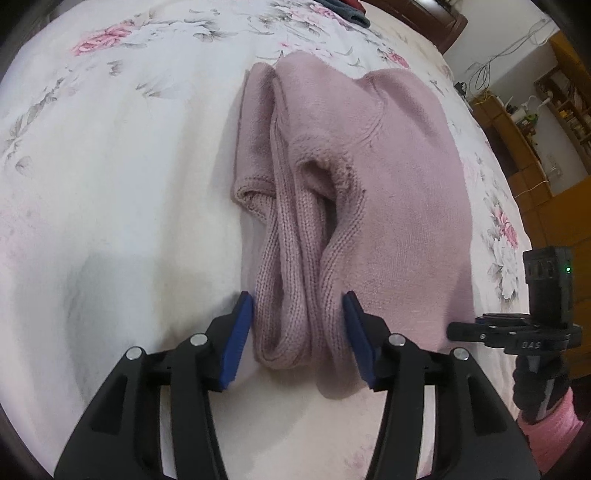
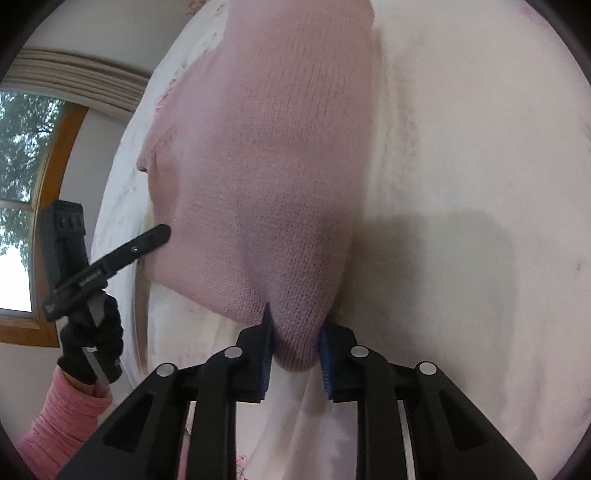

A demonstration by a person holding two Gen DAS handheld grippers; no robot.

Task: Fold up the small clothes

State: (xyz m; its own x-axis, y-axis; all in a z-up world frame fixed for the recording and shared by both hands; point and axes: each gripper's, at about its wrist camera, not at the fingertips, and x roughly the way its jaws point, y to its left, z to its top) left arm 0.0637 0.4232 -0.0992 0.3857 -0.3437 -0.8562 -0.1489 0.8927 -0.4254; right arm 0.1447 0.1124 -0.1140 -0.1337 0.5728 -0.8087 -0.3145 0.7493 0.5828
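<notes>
A pink knitted sweater (image 1: 388, 177) lies on the flowered bedsheet (image 1: 110, 147), filling the centre and right of the left wrist view, partly folded, with a sleeve and side edge bunched into long ridges down the middle. The left gripper (image 1: 297, 332) has its blue pads set on either side of that bunched fold at the lower centre; they press its flanks, so it looks pinched on the sweater, though the jaws stand fairly wide. The right gripper (image 2: 295, 354), low in the right wrist view, pinches a corner of the sweater (image 2: 266, 166) between its pads.

To do this step well, I judge both corners should rise together and travel level across the body of the sweater, keeping the cloth taut between them so the loose ridges flatten rather than roll under, then be laid edge to edge before letting go.

Counted: one sweater, two grippers, one bedsheet, one dark cloth (image 1: 351, 11) at the top edge
</notes>
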